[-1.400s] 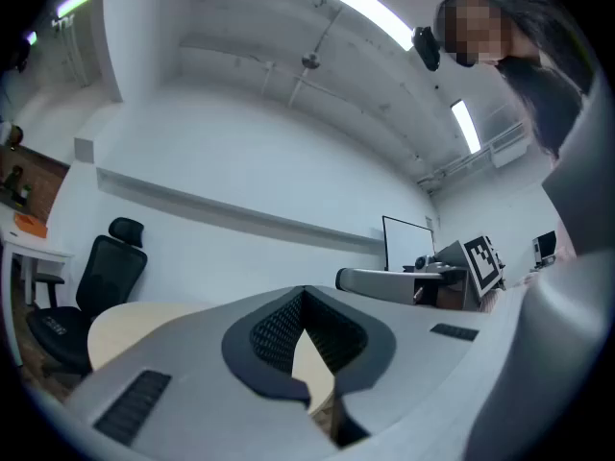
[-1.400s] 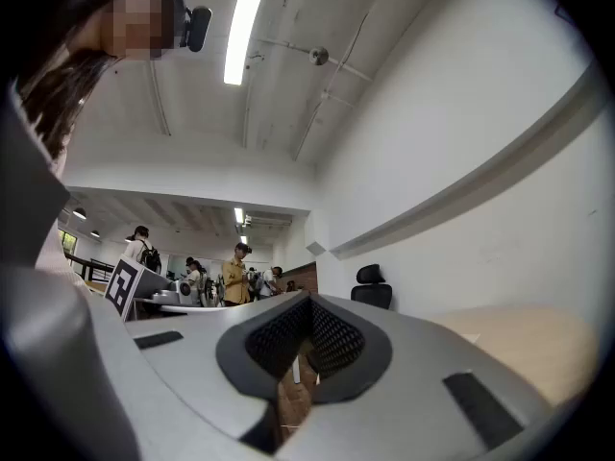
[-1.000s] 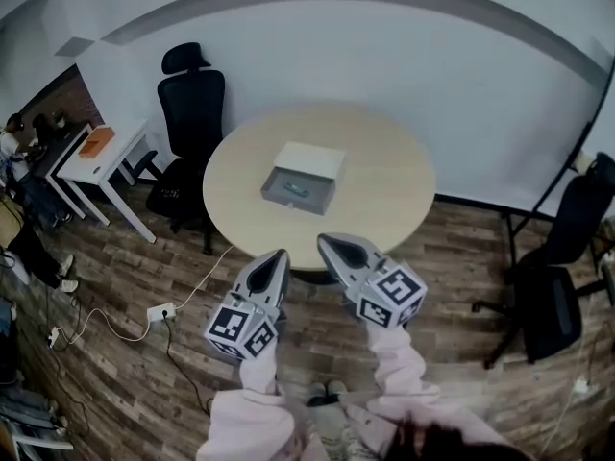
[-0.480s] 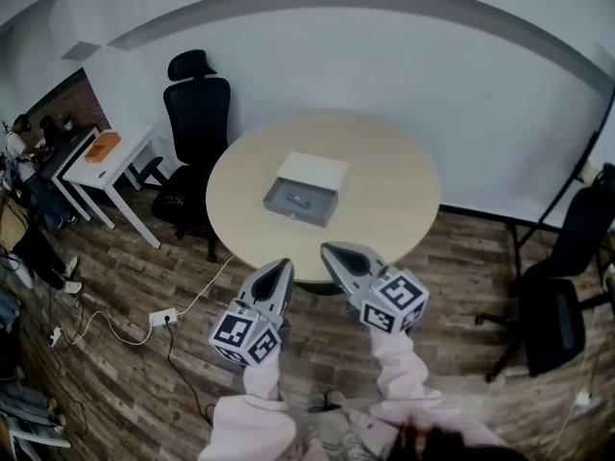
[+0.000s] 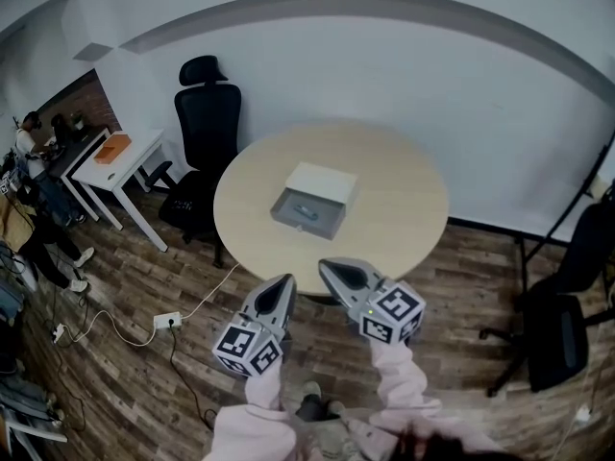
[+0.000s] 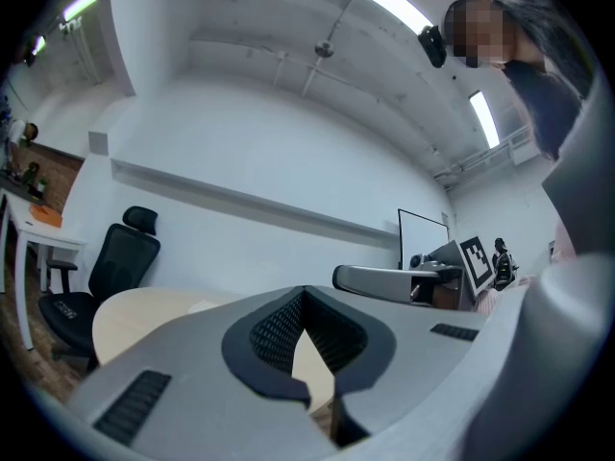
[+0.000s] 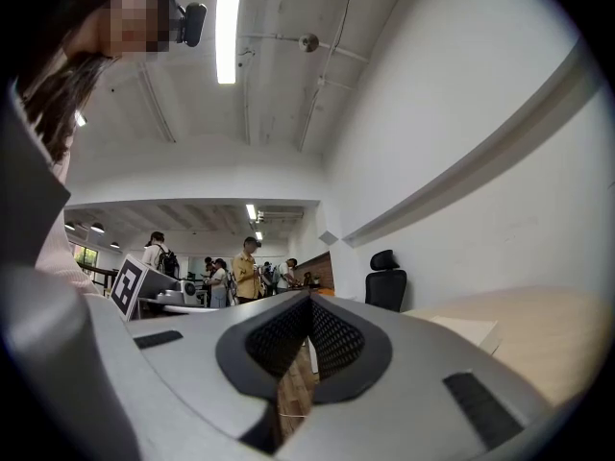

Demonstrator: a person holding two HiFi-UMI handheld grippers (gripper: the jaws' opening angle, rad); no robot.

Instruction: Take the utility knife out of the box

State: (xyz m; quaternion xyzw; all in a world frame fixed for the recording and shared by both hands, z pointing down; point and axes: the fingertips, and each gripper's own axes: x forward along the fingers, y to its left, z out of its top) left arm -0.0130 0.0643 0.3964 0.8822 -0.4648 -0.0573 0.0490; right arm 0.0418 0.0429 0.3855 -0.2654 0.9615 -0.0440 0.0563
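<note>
- The box (image 5: 309, 203) sits open near the middle of the round counter (image 5: 404, 209). Its white lid is on the far side and its grey tray faces the person.
- The utility knife (image 5: 300, 209) lies inside the tray as a small teal shape. Its long axis seems to run across the tray, roughly in line with the box's front wall, though it is too small to be sure.
- Both grippers point level toward the counter and are well apart from the box, held just short of the counter's near edge. The knife lies ahead of both of them, between their two lines of aim.
- The left gripper (image 5: 280, 290) has its jaws together with nothing between them. In its own view the pads meet at the tip (image 6: 305, 293) and only the counter top shows beyond.
- The right gripper (image 5: 337, 274) is likewise closed and empty, its jaws meeting at the tip (image 7: 309, 297). The box shows pale, off to the right of its jaws.
- The right gripper's tip looks slightly nearer the box, so it seems better placed to reach. Either gripper would have to open its jaws, travel forward over the near wall of the tray, and tip down. The jaws should then close across the knife's narrow width, not along its length.
</note>
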